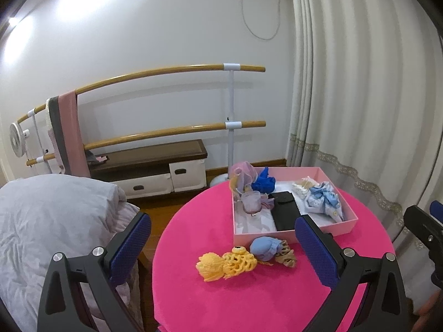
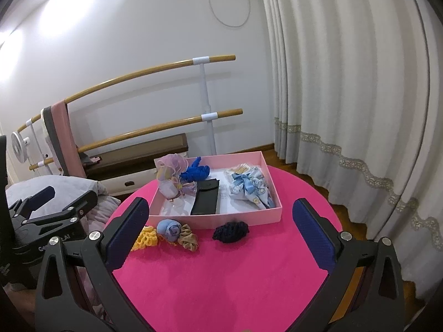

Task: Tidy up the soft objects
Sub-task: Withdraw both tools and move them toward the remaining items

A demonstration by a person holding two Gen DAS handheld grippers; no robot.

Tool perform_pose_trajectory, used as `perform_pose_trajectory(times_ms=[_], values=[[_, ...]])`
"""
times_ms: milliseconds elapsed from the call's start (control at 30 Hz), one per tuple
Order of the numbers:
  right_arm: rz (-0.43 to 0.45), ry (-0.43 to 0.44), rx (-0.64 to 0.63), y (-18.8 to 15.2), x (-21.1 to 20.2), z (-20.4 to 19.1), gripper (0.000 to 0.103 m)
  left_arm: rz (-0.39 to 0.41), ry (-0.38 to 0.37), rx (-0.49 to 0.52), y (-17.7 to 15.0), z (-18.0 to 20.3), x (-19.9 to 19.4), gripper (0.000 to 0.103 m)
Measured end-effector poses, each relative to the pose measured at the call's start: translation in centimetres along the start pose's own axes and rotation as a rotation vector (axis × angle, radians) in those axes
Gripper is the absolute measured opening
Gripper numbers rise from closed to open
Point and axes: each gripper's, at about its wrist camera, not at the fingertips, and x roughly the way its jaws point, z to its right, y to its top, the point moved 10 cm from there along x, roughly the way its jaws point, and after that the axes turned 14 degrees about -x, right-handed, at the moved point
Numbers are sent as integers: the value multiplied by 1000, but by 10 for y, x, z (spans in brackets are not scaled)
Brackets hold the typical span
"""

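Observation:
A pink box (image 1: pixel 293 231) (image 2: pixel 221 215) stands on the round pink table (image 1: pixel 249 290) (image 2: pixel 221 276). Inside it lie a lilac organza piece (image 2: pixel 171 166), a bright blue knit (image 2: pixel 196 172), a black pouch (image 2: pixel 206 197) and a light blue bow bundle (image 2: pixel 249 185). In front of the box lie a yellow knit piece (image 1: pixel 224 264) (image 2: pixel 145 238), a light blue scrunchie (image 1: pixel 263 249) (image 2: pixel 169 228), a tan scrunchie (image 1: pixel 286 257) (image 2: pixel 188 239) and a dark navy knit piece (image 2: pixel 231 229). My left gripper (image 1: pixel 221 243) is open and empty above the table. My right gripper (image 2: pixel 221 227) is open and empty too.
A bed with a grey duvet (image 1: pixel 55 221) lies left of the table. A ballet barre (image 1: pixel 166 72) with hanging cloths, a low bench with drawers (image 1: pixel 155 166) and a small fan (image 1: pixel 18 144) stand by the wall. Curtains (image 1: pixel 360 110) hang on the right.

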Motion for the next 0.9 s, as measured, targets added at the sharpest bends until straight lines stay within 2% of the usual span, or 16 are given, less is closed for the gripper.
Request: perform_pose_trajectory(times_ms=[433,900], values=[[-4,-10,1,-4,-4,3,103,13,2,-2,-5,-4,-5,103],[-53,-25,5,-16,15,10,103,-27,24,-1,-28,-22,17,103]])
